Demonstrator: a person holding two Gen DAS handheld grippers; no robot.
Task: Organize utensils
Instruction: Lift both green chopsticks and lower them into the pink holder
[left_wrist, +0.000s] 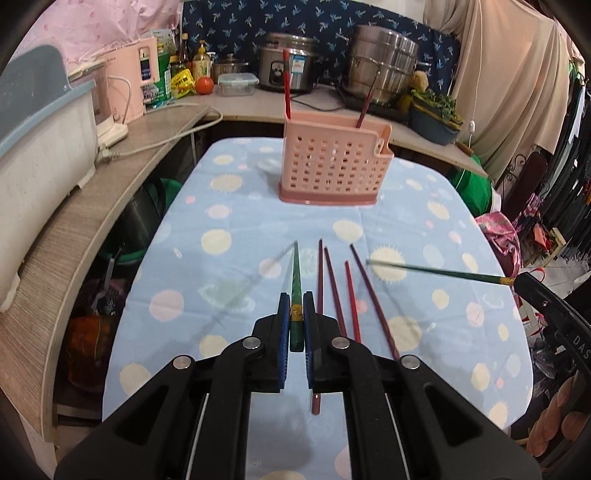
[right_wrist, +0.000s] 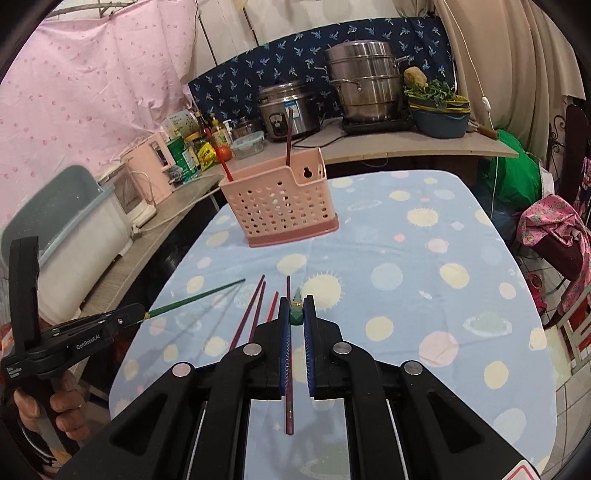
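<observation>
Pink basket (left_wrist: 334, 162) holds two red chopsticks (left_wrist: 287, 86).

Even, fairly bright indoor light falls on both views. Soft shadows of the chopsticks (left_wrist: 338, 291) streak the bench (left_wrist: 424, 229) cloth. Fisheye bending curves the edges, corners go black, and the far pots (right_wrist: 364, 81) look slightly soft.
</observation>
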